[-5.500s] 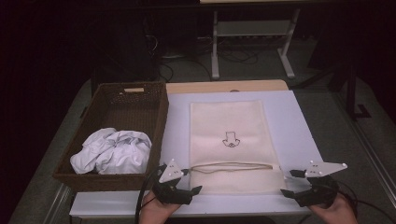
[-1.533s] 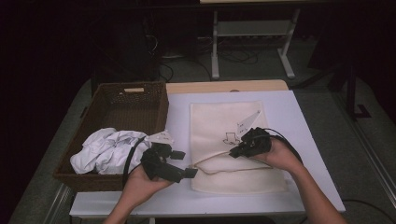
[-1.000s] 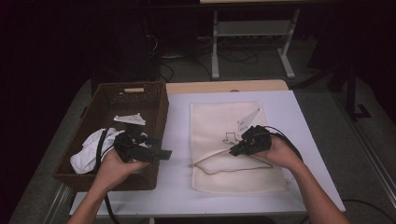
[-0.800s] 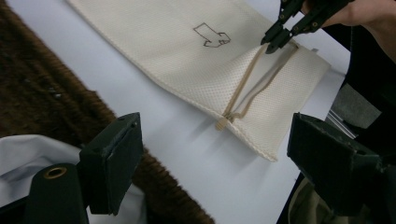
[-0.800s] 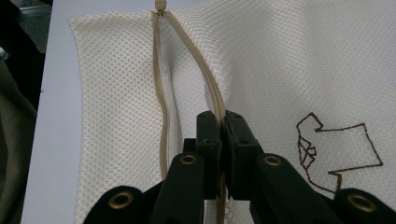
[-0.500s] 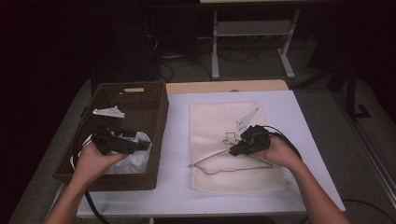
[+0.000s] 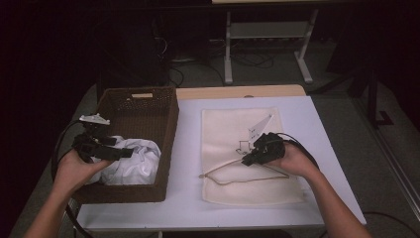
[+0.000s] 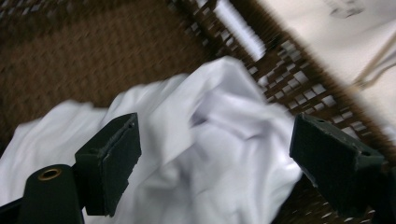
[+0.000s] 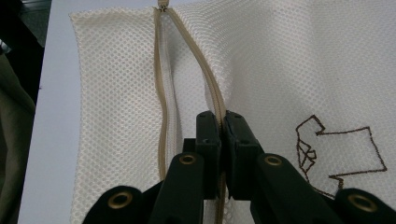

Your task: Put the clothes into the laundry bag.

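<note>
Zipper edge (image 9: 215,105) between right tongs (image 9: 222,122)

The left gripper (image 7: 116,152) has its jaws wide apart, held out level. The right gripper (image 7: 246,161) has its jaws pressed tight together, arm stretched forward.

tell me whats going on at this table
A person holds a gripper in each hand. The right gripper is shut on the upper edge of the zipper opening of a cream mesh laundry bag lying flat on the table, holding the bag's mouth open. The left gripper, jaws wide open, hangs over a crumpled white garment in the brown wicker basket beside the bag. The garment is not yet gripped; it looks like it may go into the bag next.
</note>
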A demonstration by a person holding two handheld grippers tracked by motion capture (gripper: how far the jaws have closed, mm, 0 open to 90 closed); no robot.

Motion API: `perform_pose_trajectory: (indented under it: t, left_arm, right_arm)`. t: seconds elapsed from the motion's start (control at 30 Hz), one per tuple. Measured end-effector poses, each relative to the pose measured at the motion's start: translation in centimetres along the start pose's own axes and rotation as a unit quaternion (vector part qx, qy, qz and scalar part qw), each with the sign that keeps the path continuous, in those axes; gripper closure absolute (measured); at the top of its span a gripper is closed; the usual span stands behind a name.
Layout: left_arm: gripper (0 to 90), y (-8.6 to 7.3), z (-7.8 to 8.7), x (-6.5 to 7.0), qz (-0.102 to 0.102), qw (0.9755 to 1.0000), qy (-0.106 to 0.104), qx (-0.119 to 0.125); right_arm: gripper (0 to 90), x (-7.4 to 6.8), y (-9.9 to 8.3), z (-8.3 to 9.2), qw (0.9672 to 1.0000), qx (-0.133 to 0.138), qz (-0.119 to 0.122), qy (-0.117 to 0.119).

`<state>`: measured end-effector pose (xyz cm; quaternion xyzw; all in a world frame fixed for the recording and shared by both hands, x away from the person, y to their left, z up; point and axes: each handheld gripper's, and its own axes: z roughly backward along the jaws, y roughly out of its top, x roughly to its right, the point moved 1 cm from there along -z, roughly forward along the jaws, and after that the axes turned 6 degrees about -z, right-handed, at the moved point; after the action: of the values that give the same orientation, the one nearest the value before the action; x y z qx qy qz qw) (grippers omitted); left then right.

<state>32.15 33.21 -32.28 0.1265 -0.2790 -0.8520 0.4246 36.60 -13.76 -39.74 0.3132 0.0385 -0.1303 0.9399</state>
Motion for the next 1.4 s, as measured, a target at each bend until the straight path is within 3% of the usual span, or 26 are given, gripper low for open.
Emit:
perform_pose_trajectory:
  t: [0.07,0.17,0.23,0.3,0.53,0.63,0.7,0.73,0.77,0.87,0.9,1.0,1.03,1.07,1.17,1.23,1.33,1.4]
  left_arm:
    - [15.7,-0.4,-0.1,-0.3,0.003,1.0,0.005,-0.008]
    - [15.4,-1.0,-0.6,-0.4,0.001,0.9992,0.008,-0.04]
    - [14.7,-1.4,-1.4,-0.4,0.006,0.997,-0.012,-0.076]
    - [14.7,-1.8,-2.3,-0.2,-0.001,0.9942,-0.016,-0.106]
    - [9.9,-1.3,-3.9,-0.4,-0.002,0.9887,-0.025,-0.148]
    - [9.5,-1.1,-4.8,-0.6,0.006,0.9852,-0.031,-0.168]
    - [9.9,-1.1,-5.7,-0.8,0.011,0.9817,-0.032,-0.188]
    - [10.5,-1.1,-6.4,-0.7,0.007,0.976,-0.028,-0.216]
    - [11.7,-1.0,-6.5,-0.6,0.001,0.9746,-0.023,-0.223]
    - [14.8,-0.9,-6.8,-0.6,0.0,0.973,-0.015,-0.23]
    - [22.8,-0.9,-6.9,-0.6,-0.001,0.9728,-0.01,-0.231]
    - [28.5,-0.9,-7.3,-0.9,0.0,0.9731,-0.012,-0.23]
    - [36.1,-0.9,-7.3,-1.0,0.002,0.9733,-0.014,-0.229]
    - [36.1,-0.9,-7.3,-1.2,0.005,0.9737,-0.018,-0.227]
    - [48.9,-1.0,-7.3,-1.6,0.016,0.9751,-0.032,-0.219]
    - [52.7,-1.0,-7.3,-1.8,0.03,0.9753,-0.038,-0.216]
    - [55.5,-1.0,-7.3,-2.1,0.048,0.9743,-0.043,-0.216]
    - [56.2,-1.1,-7.2,-2.4,0.054,0.9756,-0.053,-0.206]
  right_arm:
    - [84.4,0.1,0.1,0.0,1.0,-0.001,0.001,0.001]
    - [84.4,0.2,0.2,-0.1,1.0,-0.003,0.004,0.001]
    - [84.4,0.3,0.3,-0.2,1.0,-0.005,0.002,0.005]
    - [84.4,0.3,0.3,-0.3,1.0,-0.008,0.003,0.005]
    - [84.4,0.1,0.4,-0.9,0.9998,-0.02,0.008,0.004]
    - [84.4,0.1,0.4,-0.7,0.9999,-0.016,0.006,0.003]
    - [84.4,0.2,0.4,-0.7,0.9999,-0.016,0.004,0.004]
    - [84.4,0.2,0.3,-0.7,0.9999,-0.016,0.003,0.005]
    - [84.4,0.3,0.3,-0.8,0.9998,-0.017,0.004,0.005]
    - [84.4,0.3,0.4,-0.9,0.9998,-0.02,0.006,0.004]
    - [84.4,0.2,0.4,-0.9,0.9998,-0.019,0.006,0.004]
    - [84.3,0.1,0.4,-0.8,0.9998,-0.019,0.007,0.001]
    - [84.3,0.1,0.4,-0.6,0.9998,-0.016,0.008,-0.001]
    - [84.3,0.1,0.4,-0.6,0.9998,-0.016,0.008,-0.001]
    - [84.2,0.0,0.4,-0.3,0.9999,-0.012,0.006,-0.006]
    - [84.2,0.0,0.4,-0.3,0.9999,-0.011,0.004,-0.005]
    - [84.2,0.1,0.4,-0.4,0.9999,-0.011,0.001,-0.003]
    - [84.2,0.2,0.3,-0.3,1.0,-0.009,-0.001,-0.002]
